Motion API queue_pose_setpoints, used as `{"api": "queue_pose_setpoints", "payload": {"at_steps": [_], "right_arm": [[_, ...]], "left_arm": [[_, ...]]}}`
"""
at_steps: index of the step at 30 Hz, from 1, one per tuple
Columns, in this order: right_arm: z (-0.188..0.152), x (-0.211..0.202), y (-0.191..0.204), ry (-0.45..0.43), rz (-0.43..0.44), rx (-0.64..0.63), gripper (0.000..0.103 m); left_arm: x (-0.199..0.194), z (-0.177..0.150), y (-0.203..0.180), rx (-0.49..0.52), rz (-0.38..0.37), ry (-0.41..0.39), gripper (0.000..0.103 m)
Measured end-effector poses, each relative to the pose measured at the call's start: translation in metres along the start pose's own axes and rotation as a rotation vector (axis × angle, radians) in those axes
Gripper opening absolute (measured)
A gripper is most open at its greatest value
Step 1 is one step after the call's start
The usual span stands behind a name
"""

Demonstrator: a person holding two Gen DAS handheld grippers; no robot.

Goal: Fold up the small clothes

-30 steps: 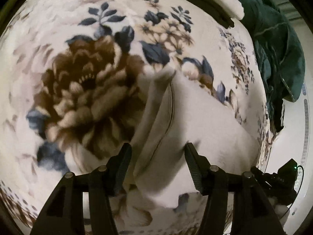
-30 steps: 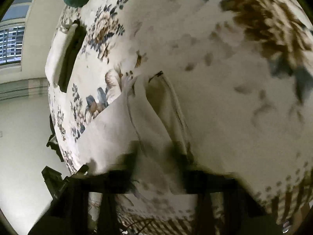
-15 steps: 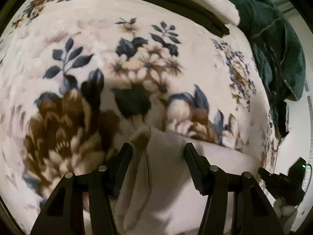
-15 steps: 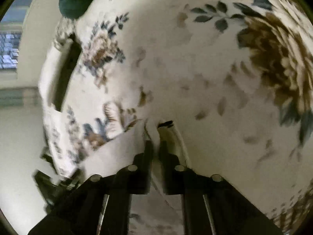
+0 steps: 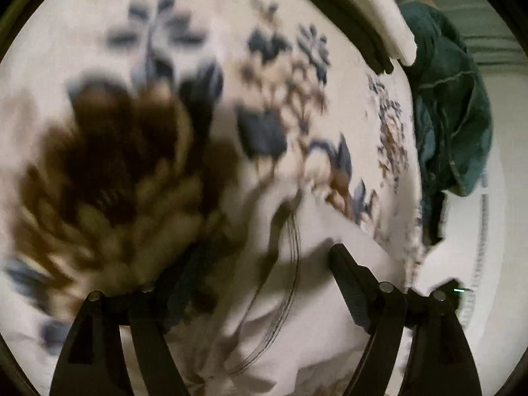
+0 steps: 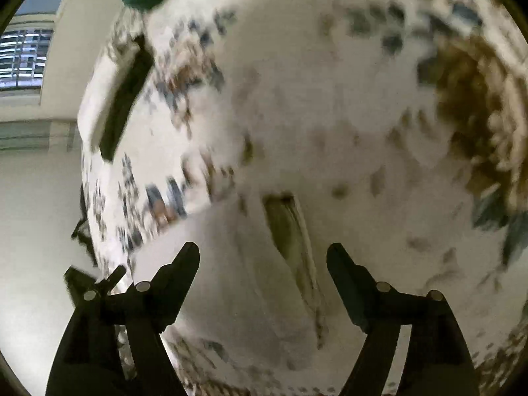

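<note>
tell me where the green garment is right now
In the left wrist view the green garment is heaped at the far right edge of the floral blanket, beside the white slab.

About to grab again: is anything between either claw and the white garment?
Nothing visible. The white garment lies on the floral blanket directly ahead of the open left claw, and likewise ahead of the open right claw. Both views are blurred.
</note>
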State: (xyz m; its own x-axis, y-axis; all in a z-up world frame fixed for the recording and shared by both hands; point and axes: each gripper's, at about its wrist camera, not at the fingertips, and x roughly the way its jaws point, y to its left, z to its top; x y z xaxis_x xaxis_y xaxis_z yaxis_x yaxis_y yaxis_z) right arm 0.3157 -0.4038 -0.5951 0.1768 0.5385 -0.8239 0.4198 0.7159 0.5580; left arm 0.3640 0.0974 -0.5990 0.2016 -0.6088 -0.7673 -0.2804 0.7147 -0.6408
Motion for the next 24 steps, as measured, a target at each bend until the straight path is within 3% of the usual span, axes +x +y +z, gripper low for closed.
{"api": "queue_pose_setpoints", "payload": {"at_steps": [3,6,7,8,9,12,18,24], "right_arm": [[0.000,0.035,-0.020,0.114,0.030,-0.003,0.081],[-0.001,0.051,-0.025,0.143,0.096,-0.011,0.081],[-0.001,0.052,-0.025,0.136,0.124,-0.007,0.071],[-0.001,0.052,-0.024,0.127,0.171,0.003,0.058],[-0.001,0.054,-0.024,0.134,0.180,0.013,0.028],[-0.004,0.050,-0.018,0.102,0.180,0.024,0.019],[-0.008,0.021,0.012,0.066,0.183,0.007,0.017],[0.009,-0.021,0.075,0.017,0.186,-0.043,0.016]], "left_arm": [[0.013,-0.003,0.000,-0.009,-0.087,0.019,0.077],[0.024,-0.003,-0.015,0.034,-0.101,0.046,0.076],[0.026,-0.004,-0.020,0.052,-0.094,0.041,0.072],[0.025,-0.005,-0.026,0.079,-0.085,0.029,0.057],[0.026,-0.006,-0.029,0.092,-0.085,0.032,0.017],[0.018,-0.006,-0.036,0.112,-0.095,0.010,0.016],[-0.013,0.000,-0.053,0.138,-0.120,-0.019,0.016],[-0.065,0.048,-0.091,0.172,-0.158,-0.080,0.016]]}}
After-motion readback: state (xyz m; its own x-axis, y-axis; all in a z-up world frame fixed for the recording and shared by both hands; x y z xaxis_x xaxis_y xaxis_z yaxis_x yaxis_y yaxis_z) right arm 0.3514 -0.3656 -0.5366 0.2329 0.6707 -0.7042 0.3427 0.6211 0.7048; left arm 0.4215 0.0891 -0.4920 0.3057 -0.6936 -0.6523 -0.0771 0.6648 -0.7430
